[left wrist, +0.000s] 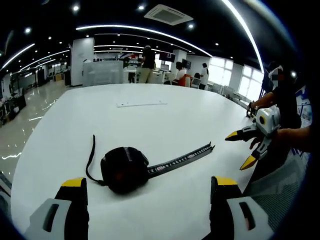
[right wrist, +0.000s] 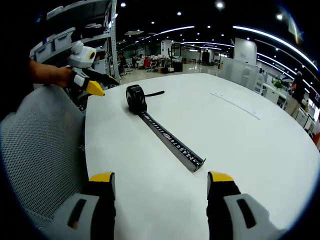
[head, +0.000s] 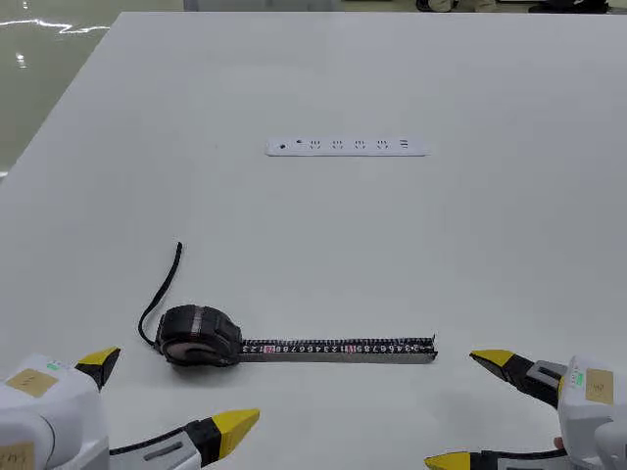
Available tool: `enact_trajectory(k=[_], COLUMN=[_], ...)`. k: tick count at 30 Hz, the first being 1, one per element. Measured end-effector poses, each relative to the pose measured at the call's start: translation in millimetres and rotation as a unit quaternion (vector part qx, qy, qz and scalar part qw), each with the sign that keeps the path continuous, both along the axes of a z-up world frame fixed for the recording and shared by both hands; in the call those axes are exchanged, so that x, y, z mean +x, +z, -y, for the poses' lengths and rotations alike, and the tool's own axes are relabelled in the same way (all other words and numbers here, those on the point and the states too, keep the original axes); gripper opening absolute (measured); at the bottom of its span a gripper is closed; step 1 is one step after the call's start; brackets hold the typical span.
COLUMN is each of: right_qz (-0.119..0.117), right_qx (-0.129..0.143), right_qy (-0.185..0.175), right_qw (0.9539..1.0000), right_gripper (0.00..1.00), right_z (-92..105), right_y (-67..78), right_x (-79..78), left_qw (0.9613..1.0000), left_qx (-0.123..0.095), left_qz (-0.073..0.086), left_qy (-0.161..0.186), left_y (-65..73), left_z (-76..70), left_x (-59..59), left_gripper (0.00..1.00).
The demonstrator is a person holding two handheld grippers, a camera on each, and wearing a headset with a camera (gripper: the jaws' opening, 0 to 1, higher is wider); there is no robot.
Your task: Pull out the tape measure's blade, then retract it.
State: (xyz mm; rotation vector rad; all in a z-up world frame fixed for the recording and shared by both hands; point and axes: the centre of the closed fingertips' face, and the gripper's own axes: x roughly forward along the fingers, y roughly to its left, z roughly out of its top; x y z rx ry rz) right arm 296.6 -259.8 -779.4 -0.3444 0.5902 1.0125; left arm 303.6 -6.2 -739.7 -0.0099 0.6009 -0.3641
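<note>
The tape measure (head: 199, 336) lies on the white surface (head: 441, 245), close to the near edge. Its blade (head: 338, 348) is pulled out and rests flat on the surface, running from the black case toward the right. A thin black strap (head: 162, 292) leaves the case on the far side and curves away from it.

The left claw (head: 167, 392) is held just in front of the case, its two yellow-tipped jaws wide apart and with nothing between them; it does not touch the case. The right claw (head: 468, 409) is near the free end of the blade, its jaws also well apart and empty, and a small gap separates its upper tip from the blade end.

Further back, in the middle of the surface, lies a white power strip (head: 347, 147), well apart from the tape measure
</note>
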Motion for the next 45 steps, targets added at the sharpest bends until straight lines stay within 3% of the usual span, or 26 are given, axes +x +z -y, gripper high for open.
enact_trajectory(k=[8,14,20,37,45], right_qz=[0.006,0.013,0.015,0.021,0.021], right_qx=[-0.011,-0.025,-0.025,-0.041,-0.043], right_qy=[0.024,0.036,0.038,0.083,0.104], right_qw=[0.9996,0.999,0.9988,0.9955,0.9934], right_gripper=[0.66,0.59,0.53,0.4,0.33], right_z=[4.5,9.4,13.2,14.0,10.1], right_y=[-6.9,-11.1,-11.8,-20.4,-27.9], right_x=[9.5,17.9,27.1,53.3,62.4], left_qw=[0.9996,0.9991,0.9978,0.9947,0.9922], left_qx=[0.013,0.004,0.019,0.023,0.024], left_qz=[0.001,0.001,0.004,-0.005,-0.011], left_qy=[0.025,0.042,0.063,0.1,0.122], left_y=[-5.9,-9.0,-11.7,-25.0,-35.2], left_z=[-0.7,-0.6,-5.6,-9.3,-15.8], left_x=[4.1,12.4,18.6,35.4,43.3], left_gripper=[1.0,1.0,0.99,0.95,0.88])
